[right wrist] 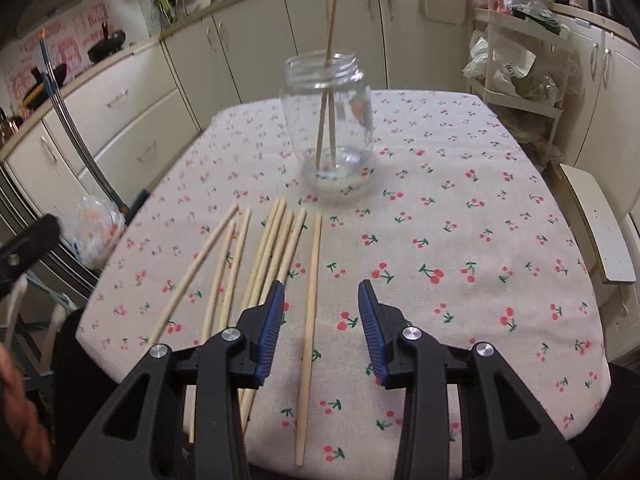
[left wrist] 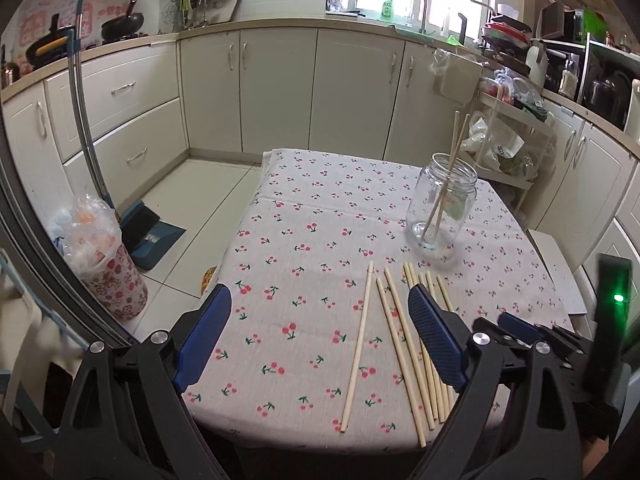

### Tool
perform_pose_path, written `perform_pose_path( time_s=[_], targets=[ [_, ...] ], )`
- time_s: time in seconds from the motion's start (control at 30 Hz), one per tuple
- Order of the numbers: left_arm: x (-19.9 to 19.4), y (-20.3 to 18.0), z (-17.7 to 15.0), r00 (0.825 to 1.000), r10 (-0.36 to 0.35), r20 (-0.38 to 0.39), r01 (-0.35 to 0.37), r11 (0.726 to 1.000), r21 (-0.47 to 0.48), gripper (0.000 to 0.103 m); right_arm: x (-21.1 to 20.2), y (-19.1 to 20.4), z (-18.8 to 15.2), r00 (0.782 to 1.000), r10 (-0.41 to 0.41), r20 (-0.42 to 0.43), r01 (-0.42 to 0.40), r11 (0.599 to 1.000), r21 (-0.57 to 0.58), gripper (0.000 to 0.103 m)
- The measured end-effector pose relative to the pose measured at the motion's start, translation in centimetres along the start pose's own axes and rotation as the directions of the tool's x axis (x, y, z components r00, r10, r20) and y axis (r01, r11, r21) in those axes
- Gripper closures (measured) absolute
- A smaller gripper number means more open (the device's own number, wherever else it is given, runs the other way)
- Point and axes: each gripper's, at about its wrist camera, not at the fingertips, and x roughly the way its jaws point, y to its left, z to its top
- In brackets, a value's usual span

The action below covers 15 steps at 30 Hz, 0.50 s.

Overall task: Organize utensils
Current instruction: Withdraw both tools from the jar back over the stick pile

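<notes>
The right gripper (right wrist: 321,320) hovers low over a worktop (right wrist: 500,240) covered in cherry-print cloth, jaws spread wide and holding nothing. One loose chopstick (right wrist: 310,320) lies between its fingers; a bundle of chopsticks (right wrist: 256,256) lies just to its left. Ahead stands a clear glass jar (right wrist: 330,120) with two chopsticks upright inside. The left gripper (left wrist: 320,336) is also wide open and empty, with the loose chopsticks (left wrist: 400,340) lying between its fingers and under the right-hand one.
</notes>
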Motion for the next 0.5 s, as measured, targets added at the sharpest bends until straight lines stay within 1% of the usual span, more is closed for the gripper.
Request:
perform_pose_path(
  time_s=[0.23, 0.37, 0.5],
  targets=[
    [0.5, 0.7, -0.4, 0.999, 0.015, -0.032, -0.015, 1.0, -0.002, 0.016, 2.1, 0.7, 0.7, 0.998, -0.043, -0.042, 0.041, 0.998, -0.04, 0.065],
    [1.6, 1.1, -0.6, 0.998, 0.024, -0.059, -0.024, 1.0, -0.004, 0.016, 3.2, 0.7, 0.8, 0.996, -0.06, -0.067, 0.057, 0.997, -0.059, 0.065],
    [3.5, 0.9, -0.8, 0.994, 0.035, -0.1, -0.033, 0.999, 0.03, 0.016, 4.0, 0.3, 0.9, 0.994, -0.072, -0.079, 0.067, 0.996, -0.063, 0.065]
  ],
)
